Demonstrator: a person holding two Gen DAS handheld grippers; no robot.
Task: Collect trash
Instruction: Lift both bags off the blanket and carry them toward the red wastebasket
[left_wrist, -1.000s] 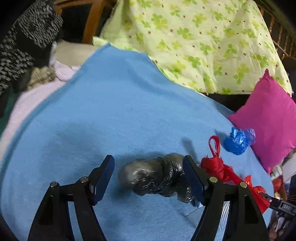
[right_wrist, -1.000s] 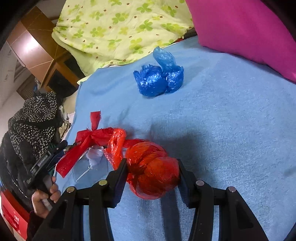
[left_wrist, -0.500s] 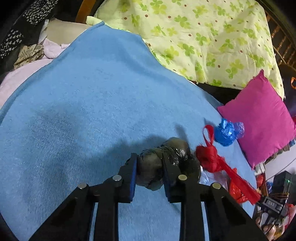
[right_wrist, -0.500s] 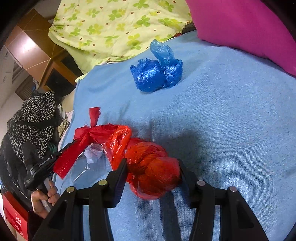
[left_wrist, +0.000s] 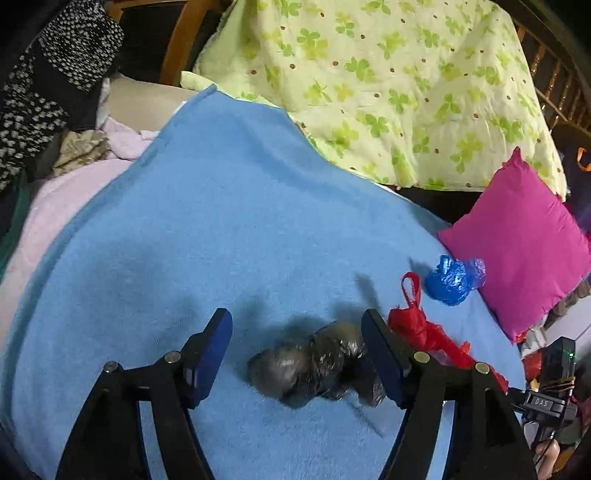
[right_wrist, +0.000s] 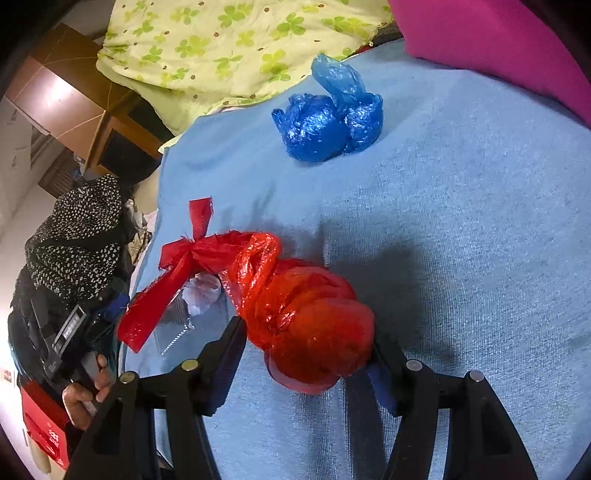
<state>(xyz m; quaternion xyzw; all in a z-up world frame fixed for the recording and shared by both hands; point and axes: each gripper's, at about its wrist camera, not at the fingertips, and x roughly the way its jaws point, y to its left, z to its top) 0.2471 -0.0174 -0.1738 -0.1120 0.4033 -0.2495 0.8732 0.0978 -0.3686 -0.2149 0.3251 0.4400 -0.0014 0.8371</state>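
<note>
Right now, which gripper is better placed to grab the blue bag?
Right. The blue bag lies straight ahead of the right gripper, though the red bag sits between its fingers. The left gripper is open around the black bag, farther off.

The only lettering that can be read is "DAS", in light capitals on a small dark plate on the black device (left_wrist: 546, 402) at the right edge of the left wrist view. The same kind of device (right_wrist: 70, 328) in the right wrist view bears a label too blurred to read.
</note>
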